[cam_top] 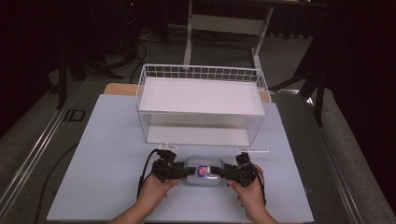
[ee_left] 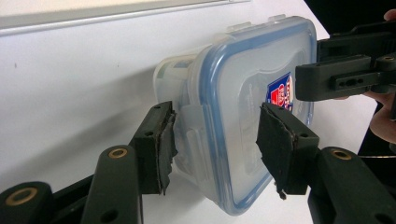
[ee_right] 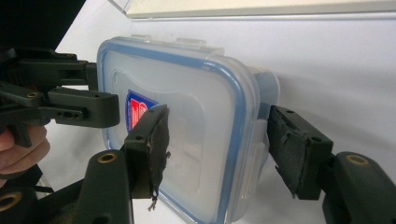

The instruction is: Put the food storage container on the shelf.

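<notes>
- From the high view the box [cam_top: 203, 171] is mostly covered at both ends by my two claws, so I only get its pale middle and the red and blue sticker [cam_top: 203, 170]; can't read the sticker in any view, too blurry.
- Room behind the table is dark, nothing much to make out there.
- The box sits on the pale blue table [cam_top: 107, 154] near my edge, just in front of the white wire basket [cam_top: 201, 103], a bit apart from it.
- Left claw [ee_left: 215, 144]: its jaws straddle the box's near end, one pad by the side latch, the other over the lid with its blue rim. Both pads look close to the plastic, but I can't tell if they're actually pressing.
- Right claw [ee_right: 219, 149]: same story on the opposite end, one pad over the lid near the sticker, the other by the latch outside. There's a visible gap on the latch side, so I'd call it open around the box, not clamped.
</notes>
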Motion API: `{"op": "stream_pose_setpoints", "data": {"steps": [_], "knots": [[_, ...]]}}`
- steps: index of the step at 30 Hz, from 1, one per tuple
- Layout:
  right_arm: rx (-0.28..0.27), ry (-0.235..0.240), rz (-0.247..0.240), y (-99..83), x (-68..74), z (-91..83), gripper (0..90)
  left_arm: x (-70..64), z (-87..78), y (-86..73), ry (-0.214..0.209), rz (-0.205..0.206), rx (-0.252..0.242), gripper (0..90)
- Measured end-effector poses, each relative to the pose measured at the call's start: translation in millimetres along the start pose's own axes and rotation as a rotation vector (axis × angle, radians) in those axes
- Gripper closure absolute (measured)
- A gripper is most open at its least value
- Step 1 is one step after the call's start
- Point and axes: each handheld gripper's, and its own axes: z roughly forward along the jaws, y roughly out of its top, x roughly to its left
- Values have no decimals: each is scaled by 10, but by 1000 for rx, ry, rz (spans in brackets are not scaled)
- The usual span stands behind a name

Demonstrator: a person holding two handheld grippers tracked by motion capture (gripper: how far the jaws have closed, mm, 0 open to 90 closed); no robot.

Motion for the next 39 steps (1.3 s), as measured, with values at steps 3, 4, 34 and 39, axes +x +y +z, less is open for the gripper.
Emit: {"op": "stream_pose_setpoints", "data": {"steps": [3, 4, 34, 39], "knots": [[-5, -4, -1, 6, 8, -3, 399, -20, -9, 16, 2, 0, -2, 484], [-56, -41, -15, 65, 34, -63, 485, -51, -37, 42, 2, 13, -12, 510], [-134, -44, -33, 609, -19, -53, 508, 123, -37, 430, 17, -5, -105, 513], [-161, -53, -46, 756, -17, 13, 507, 194, -37, 506, 23, -8, -131, 513]]}}
